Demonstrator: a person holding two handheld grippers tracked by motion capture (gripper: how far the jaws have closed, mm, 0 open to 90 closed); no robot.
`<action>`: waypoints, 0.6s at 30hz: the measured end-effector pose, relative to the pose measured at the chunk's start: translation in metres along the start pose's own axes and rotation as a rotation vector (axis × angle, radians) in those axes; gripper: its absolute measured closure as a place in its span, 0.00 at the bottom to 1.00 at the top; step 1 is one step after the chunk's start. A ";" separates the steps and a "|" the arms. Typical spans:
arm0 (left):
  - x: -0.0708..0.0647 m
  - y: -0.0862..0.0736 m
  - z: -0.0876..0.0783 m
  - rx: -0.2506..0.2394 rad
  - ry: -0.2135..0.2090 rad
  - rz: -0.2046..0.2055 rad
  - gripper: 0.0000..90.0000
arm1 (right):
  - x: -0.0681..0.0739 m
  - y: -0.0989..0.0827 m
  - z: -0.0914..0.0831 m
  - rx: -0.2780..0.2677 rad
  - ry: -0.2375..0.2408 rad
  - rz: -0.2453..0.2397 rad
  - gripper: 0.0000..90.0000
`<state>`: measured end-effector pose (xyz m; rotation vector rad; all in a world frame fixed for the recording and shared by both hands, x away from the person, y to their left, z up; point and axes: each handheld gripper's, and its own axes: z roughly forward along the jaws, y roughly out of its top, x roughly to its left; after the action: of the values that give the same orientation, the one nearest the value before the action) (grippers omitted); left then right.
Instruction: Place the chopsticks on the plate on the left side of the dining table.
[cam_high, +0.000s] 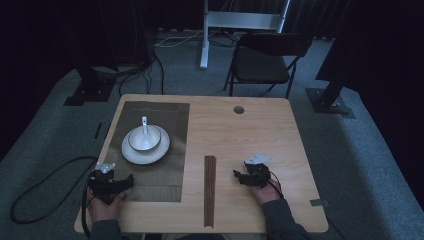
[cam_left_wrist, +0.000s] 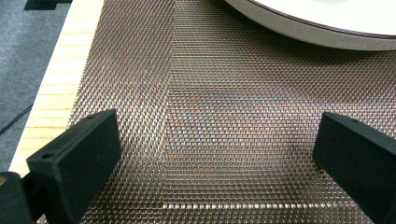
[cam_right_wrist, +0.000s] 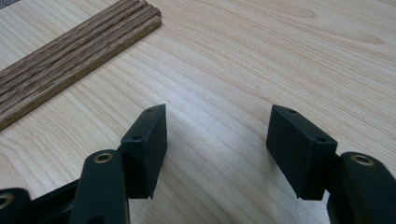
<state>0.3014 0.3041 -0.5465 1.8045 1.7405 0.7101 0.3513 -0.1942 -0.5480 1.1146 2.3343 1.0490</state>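
right gripper (cam_right_wrist: 217, 149): jaws wide apart, nothing between, bare light wooden table (cam_right_wrist: 289, 51) ahead | bundle of dark ribbed wooden sticks (cam_right_wrist: 70, 56): ahead-left, apart | left gripper (cam_left_wrist: 215, 154): jaws spread over brown woven placemat (cam_left_wrist: 210, 107), white round plate (cam_left_wrist: 327, 23) rim ahead

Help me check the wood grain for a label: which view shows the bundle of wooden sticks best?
The right gripper view: the bundle of wooden sticks lies close, grain and one end sharp. The high view shows the whole bundle small and dim beside the woven mat. The left gripper view looks at mat and plate.
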 end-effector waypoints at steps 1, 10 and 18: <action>0.000 0.000 0.000 0.000 0.000 0.000 0.02 | 0.000 0.000 0.000 0.000 0.000 0.000 0.42; 0.000 0.000 0.000 0.000 0.000 0.000 0.02 | 0.000 0.000 0.000 -0.002 -0.006 0.003 0.43; 0.000 0.000 0.000 0.000 0.000 0.000 0.02 | 0.001 -0.001 -0.001 -0.005 -0.015 -0.001 0.46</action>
<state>0.3014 0.3041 -0.5465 1.8045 1.7406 0.7102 0.3494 -0.1947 -0.5479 1.1161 2.3191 1.0420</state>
